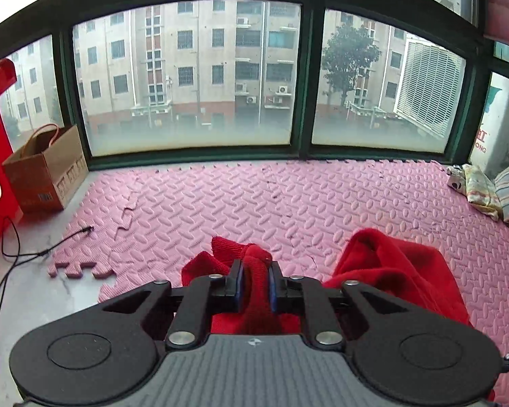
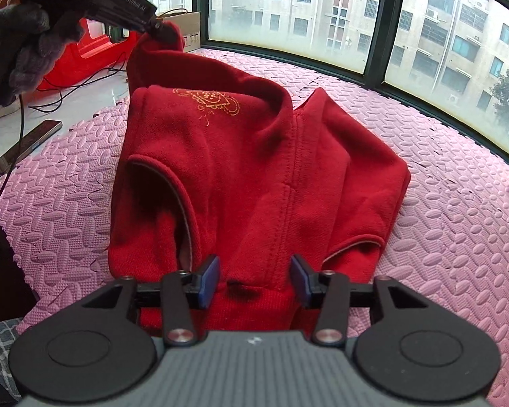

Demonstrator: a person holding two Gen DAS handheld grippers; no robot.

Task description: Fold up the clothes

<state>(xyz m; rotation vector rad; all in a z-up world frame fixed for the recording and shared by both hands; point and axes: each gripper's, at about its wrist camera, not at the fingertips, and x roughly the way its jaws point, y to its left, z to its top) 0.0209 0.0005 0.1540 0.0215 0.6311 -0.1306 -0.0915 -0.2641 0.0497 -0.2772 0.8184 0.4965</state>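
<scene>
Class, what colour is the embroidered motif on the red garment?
Gold, on the red garment; clearest in the right wrist view.

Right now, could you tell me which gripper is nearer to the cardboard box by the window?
Left. The left gripper holds red cloth up toward the cardboard box; the right gripper sits over the hem, farther back.

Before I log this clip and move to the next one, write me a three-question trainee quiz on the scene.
1. True or false: the left gripper is clamped on the red garment.
2. Which best describes the right gripper? A) pinching the hem B) open over the hem C) holding a phone
3. What surface lies under the garment?

Key: 1 true. 2 B. 3 the pink foam mat.
</scene>
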